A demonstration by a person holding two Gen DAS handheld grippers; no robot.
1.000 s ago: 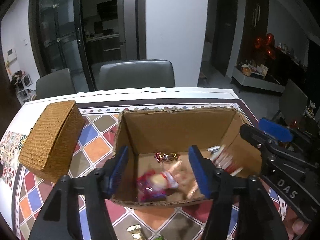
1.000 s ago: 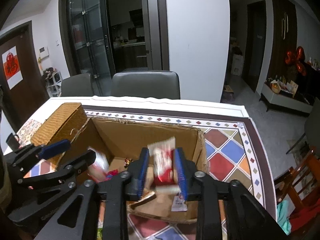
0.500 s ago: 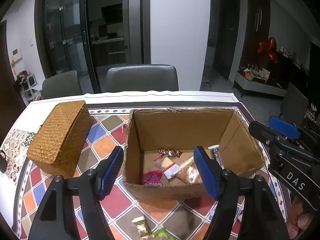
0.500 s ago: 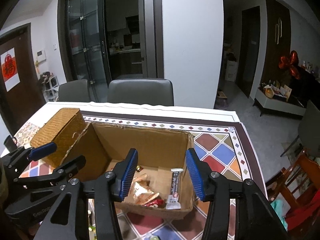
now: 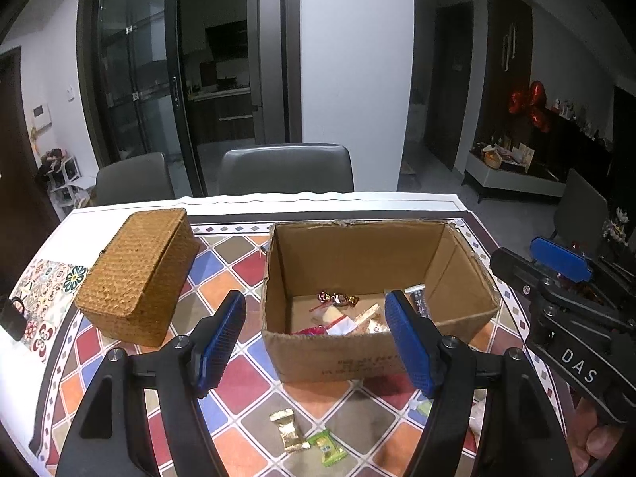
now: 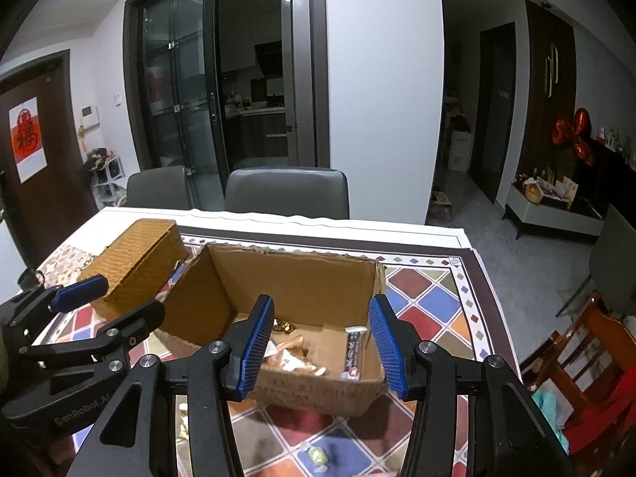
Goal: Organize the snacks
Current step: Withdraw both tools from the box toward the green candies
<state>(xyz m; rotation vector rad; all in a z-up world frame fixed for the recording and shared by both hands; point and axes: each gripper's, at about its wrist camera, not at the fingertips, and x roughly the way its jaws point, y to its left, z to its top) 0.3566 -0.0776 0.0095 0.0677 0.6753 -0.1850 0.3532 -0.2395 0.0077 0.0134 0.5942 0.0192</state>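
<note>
An open cardboard box (image 5: 357, 254) stands on the tiled tablecloth and holds several snacks: a red and gold candy (image 5: 336, 298), a white and red packet (image 5: 338, 320) and a dark bar (image 5: 417, 298). My left gripper (image 5: 314, 310) hovers open just in front of the box's near wall, with nothing between its blue pads. In the right wrist view the same box (image 6: 294, 278) shows the dark bar (image 6: 353, 348) and pale packets (image 6: 290, 353). My right gripper (image 6: 322, 310) also stands open and empty over the near wall. A gold wrapper (image 5: 288, 429) and a green wrapper (image 5: 328, 445) lie loose on the table in front.
A closed wicker box (image 5: 139, 270) sits left of the cardboard box. Two grey chairs (image 5: 286, 167) stand behind the table's far edge. A small black object (image 5: 14, 318) lies at the table's left edge. A green candy (image 6: 318, 455) lies near the front edge.
Both grippers have drawn back and upward from the box. The right one let go of a red and white packet, the left one dropped its packet, and both jaws stand wider.
</note>
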